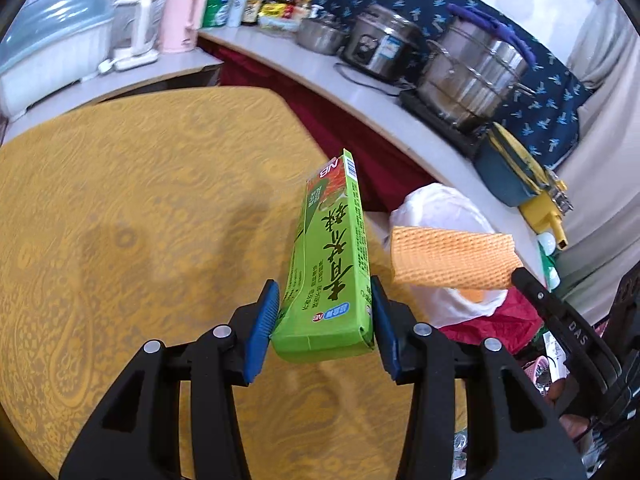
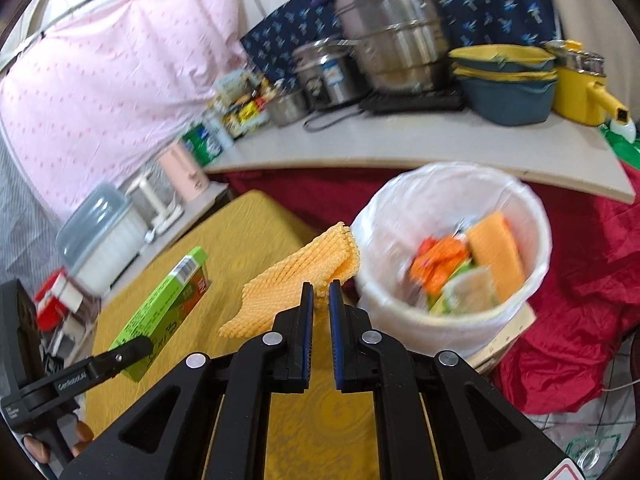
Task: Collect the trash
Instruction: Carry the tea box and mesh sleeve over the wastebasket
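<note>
My left gripper (image 1: 325, 304) is shut on a long green tea box (image 1: 332, 256) and holds it above the yellow table (image 1: 140, 208). The box also shows in the right wrist view (image 2: 164, 312). My right gripper (image 2: 320, 304) is shut on an orange mesh cloth (image 2: 296, 280), held above the table's edge beside the trash bin (image 2: 516, 312). The cloth also shows in the left wrist view (image 1: 452, 258), in front of the bin (image 1: 436, 208). The white-lined bin holds orange and green wrappers and an orange sponge (image 2: 496, 260).
A counter (image 2: 400, 148) behind carries steel pots (image 2: 392, 28), a rice cooker (image 2: 324, 72), blue and yellow basins (image 2: 504, 84), a pink jug (image 2: 184, 172) and packets. A lidded white container (image 2: 100, 236) stands at the left. Red cloth (image 2: 580, 300) lies around the bin.
</note>
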Available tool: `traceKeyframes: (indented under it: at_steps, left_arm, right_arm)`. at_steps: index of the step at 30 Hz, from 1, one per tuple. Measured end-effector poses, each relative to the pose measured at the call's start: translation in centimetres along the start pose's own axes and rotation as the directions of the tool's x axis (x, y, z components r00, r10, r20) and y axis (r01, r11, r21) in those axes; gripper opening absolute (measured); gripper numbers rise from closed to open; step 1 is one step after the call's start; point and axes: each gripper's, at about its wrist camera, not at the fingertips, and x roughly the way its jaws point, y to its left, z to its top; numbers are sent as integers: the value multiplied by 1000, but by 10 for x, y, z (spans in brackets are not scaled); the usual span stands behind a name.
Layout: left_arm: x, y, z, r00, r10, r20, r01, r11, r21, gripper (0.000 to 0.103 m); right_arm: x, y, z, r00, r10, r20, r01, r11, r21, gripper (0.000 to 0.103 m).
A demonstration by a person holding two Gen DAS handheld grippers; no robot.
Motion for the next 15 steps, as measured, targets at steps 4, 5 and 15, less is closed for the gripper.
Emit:
traceKeyframes:
  at_steps: [4, 5, 15]
  left_arm:
    - [10, -38, 13, 999, -40, 5, 39, 998, 57, 43]
    - [13, -46, 16, 999, -47, 4, 47, 996, 70, 43]
    - [69, -142, 26, 986, -154, -64, 163, 970, 180, 43]
  right_arm:
    - [-11, -28, 24, 998, -39, 59, 37, 999, 34, 8]
    - [-13, -36, 30, 996, -54, 71, 51, 998, 43, 8]
    - [-18, -103, 60, 980, -156, 122, 143, 983, 111, 8]
